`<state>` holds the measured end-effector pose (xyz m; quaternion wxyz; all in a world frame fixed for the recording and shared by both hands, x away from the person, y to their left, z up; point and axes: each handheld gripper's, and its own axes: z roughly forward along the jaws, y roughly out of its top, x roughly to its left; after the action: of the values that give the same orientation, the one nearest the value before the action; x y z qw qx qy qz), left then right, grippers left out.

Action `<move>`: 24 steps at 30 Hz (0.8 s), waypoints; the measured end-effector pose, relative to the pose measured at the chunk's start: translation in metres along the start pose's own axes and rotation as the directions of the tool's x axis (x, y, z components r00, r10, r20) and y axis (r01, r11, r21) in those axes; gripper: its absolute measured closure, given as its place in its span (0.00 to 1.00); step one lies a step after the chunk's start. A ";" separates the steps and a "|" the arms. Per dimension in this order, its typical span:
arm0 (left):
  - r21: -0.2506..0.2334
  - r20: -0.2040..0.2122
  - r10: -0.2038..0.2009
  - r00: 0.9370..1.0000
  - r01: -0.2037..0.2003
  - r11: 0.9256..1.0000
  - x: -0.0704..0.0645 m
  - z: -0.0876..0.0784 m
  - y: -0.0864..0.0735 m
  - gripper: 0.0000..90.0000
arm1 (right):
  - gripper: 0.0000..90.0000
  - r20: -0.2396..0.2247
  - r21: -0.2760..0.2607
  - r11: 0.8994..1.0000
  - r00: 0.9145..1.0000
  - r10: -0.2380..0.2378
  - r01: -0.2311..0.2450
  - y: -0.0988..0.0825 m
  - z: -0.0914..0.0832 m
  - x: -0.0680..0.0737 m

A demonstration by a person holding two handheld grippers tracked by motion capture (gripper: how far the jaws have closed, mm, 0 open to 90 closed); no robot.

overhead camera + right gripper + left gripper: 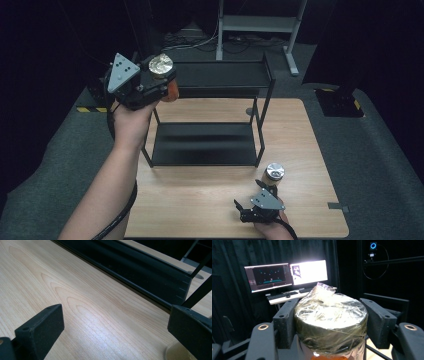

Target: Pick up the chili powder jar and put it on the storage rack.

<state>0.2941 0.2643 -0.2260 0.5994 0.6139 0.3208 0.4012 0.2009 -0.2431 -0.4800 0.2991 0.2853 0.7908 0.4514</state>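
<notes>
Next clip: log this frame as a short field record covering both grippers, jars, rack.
left gripper: shut on wrapped jar, raised beside the rack's top shelf
right gripper: open, nothing between its jaws, low over the table
second jar: upright on the table, just beyond the right gripper
rack: black, two shelves, both bare

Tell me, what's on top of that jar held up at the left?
Crinkled clear plastic wrap covers the lid of the jar, bunched into a peak. The lid underneath looks dark and round; any print on it is hidden by the wrap.
</notes>
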 end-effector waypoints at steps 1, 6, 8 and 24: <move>-0.001 -0.002 -0.003 1.000 0.003 1.000 0.000 0.002 0.001 0.38 | 0.00 0.000 -0.002 1.000 1.000 -0.002 0.002 0.000 0.000 0.000; 0.002 -0.016 0.010 1.000 -0.010 1.000 0.000 0.012 0.004 0.38 | 0.00 -0.001 -0.002 1.000 1.000 -0.001 0.001 0.000 0.000 0.000; 0.000 -0.020 0.010 1.000 -0.010 1.000 0.001 0.016 0.004 0.38 | 0.00 -0.001 -0.002 1.000 1.000 0.001 -0.001 0.000 0.000 0.000; 0.018 -0.061 0.008 0.998 -0.007 1.000 0.004 0.046 0.008 0.38 | 0.00 -0.006 -0.007 1.000 1.000 0.008 -0.008 -0.001 -0.001 -0.002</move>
<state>0.3355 0.2457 -0.2160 0.5823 0.6079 0.3401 0.4191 0.2015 -0.2454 -0.4805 0.2959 0.2858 0.7891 0.4561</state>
